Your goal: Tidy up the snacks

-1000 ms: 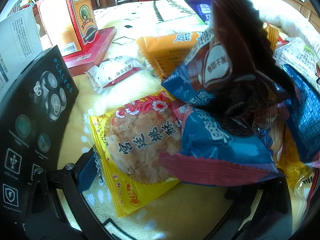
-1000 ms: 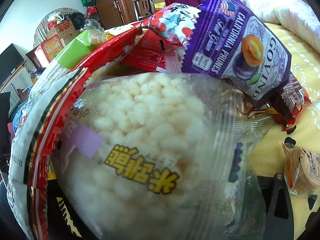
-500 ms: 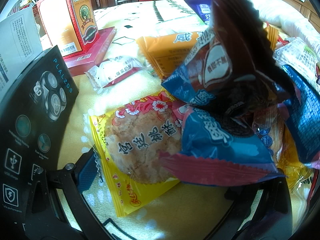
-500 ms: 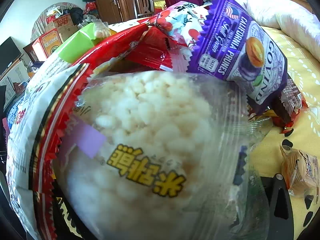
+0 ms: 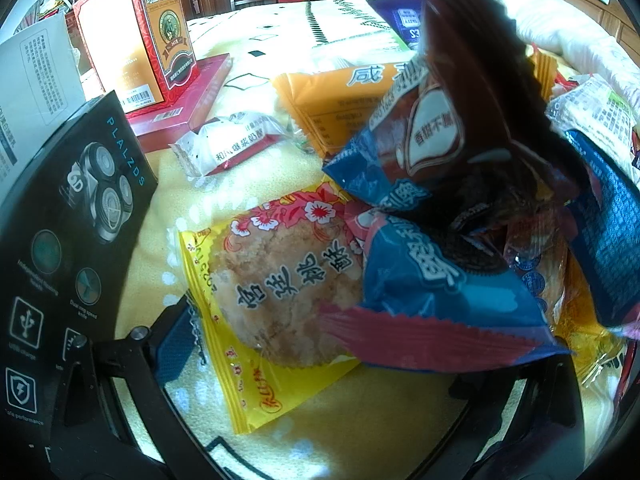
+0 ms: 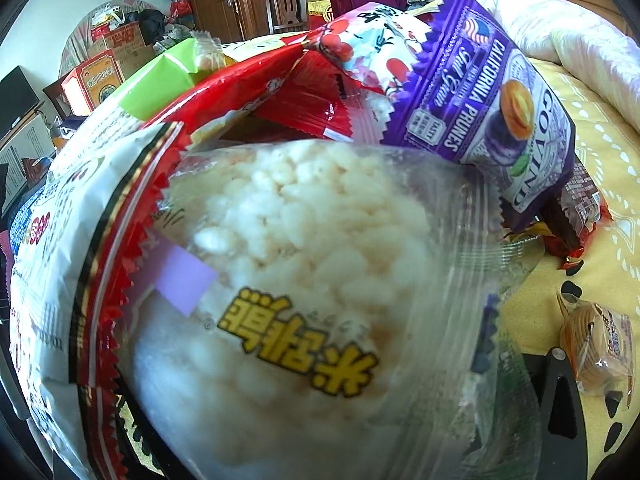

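A: Right wrist view is mostly blocked for me. A clear plastic bag of white puffed-rice cake with yellow Chinese lettering (image 6: 320, 320) fills the frame and sits right against the lens. Only one black finger (image 6: 560, 396) of the right gripper (image 6: 320, 440) shows, at lower right. Can't tell if it's clamped on the bag or released.

B: Left side?

A: The left gripper (image 5: 340, 384) has its fingers wide apart, nothing between the pads. The left finger (image 5: 172, 340) touches the edge of a yellow flower-print wrapper holding a round walnut cookie (image 5: 280, 284), which lies flat on the yellow patterned bedspread (image 5: 360, 420). The right finger is half buried under a blue and pink sandwich-cookie pack (image 5: 432, 300).

B: Anything readable?

A: Left view only: a black shaver box (image 5: 80, 220) marked "PLALZDS", "6D", "USB charge". Behind it a red and orange carton (image 5: 140, 36) on a flat crimson box (image 5: 192, 92), text too small. A brown glossy snack pouch (image 5: 472, 92) stands tilted over the pile, partly in shadow.

B: Right view?

A: A purple foil pouch (image 6: 488, 112) reads "CALIFORNIA PRUNES", "GOVIND", cut off at the bottom. A white and red serrated-edge bag (image 6: 72, 260) is cropped at left. A small clear-wrapped round biscuit (image 6: 600, 352) lies alone on the bedspread, near the finger.
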{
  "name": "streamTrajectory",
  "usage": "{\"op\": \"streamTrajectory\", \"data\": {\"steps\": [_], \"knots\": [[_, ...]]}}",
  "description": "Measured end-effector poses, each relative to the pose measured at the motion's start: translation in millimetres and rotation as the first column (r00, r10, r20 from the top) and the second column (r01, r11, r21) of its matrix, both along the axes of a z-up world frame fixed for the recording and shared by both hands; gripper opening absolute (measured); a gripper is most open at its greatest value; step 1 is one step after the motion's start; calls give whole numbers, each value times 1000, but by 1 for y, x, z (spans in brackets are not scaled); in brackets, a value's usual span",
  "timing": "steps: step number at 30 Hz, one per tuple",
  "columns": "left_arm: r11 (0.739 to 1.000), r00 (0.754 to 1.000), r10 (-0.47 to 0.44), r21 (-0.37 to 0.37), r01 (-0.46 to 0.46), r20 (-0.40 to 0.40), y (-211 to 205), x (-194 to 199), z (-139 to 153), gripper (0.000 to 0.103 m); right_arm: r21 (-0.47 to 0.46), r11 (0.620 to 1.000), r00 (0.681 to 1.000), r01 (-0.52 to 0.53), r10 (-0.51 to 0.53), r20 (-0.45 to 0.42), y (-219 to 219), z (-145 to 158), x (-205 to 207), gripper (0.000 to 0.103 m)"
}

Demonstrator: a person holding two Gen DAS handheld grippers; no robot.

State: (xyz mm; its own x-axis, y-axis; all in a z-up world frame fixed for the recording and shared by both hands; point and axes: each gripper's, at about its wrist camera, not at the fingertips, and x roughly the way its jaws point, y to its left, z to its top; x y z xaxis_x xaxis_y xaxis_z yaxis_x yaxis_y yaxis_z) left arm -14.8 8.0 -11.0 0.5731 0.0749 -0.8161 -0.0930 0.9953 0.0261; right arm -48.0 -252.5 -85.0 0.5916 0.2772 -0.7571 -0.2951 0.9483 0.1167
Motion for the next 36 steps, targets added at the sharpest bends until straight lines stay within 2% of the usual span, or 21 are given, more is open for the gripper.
{"op": "streamTrajectory", "data": {"steps": [36], "knots": [[1000,1000,1,-1,-1,0,0,0,0,103,-32,999,1000,5,-4,11,13,-1,-3,103]]}}
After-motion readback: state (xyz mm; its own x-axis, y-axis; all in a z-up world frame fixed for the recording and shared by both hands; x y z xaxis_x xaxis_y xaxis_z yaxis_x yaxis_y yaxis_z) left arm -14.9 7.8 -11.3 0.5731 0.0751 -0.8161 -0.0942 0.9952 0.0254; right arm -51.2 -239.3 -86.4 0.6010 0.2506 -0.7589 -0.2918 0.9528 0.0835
